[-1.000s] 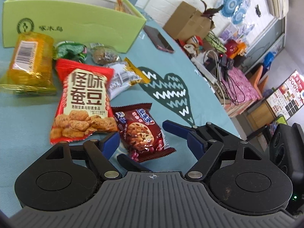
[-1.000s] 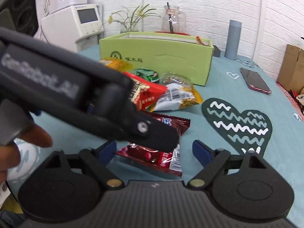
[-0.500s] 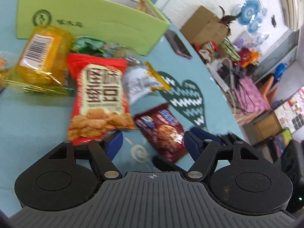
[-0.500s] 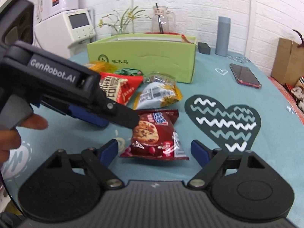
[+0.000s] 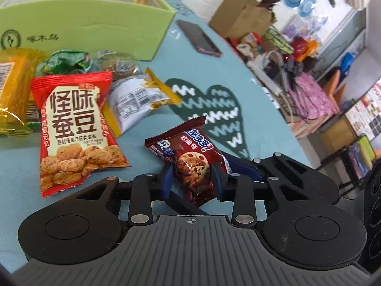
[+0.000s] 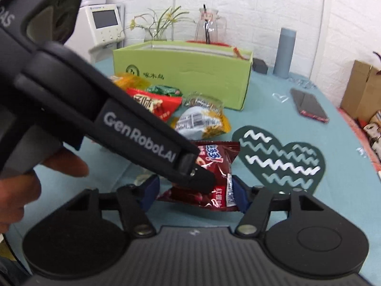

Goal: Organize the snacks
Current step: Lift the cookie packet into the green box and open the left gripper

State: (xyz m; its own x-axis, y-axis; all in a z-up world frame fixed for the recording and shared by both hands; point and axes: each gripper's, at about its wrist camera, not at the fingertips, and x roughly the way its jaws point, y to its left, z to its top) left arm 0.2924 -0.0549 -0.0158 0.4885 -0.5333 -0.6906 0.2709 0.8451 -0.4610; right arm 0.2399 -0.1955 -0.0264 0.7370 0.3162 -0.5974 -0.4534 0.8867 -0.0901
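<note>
Left gripper (image 5: 191,181) body hides lower part of dark red foil cookie packet (image 5: 190,157); clamped tight on it above teal counter (image 5: 19,162). Right gripper (image 6: 194,195) pads flank same packet, closing; contact unclear. Both grippers angled downward. Green cardboard box (image 6: 190,81) behind.

- Cookie packet (image 5: 190,164): glossy, crinkled brown foil.
- Green box (image 6: 190,76): matt cardboard.
- Tablecloth (image 5: 19,157): smooth teal cloth.
- Left gripper (image 5: 192,182): matt black plastic.
</note>
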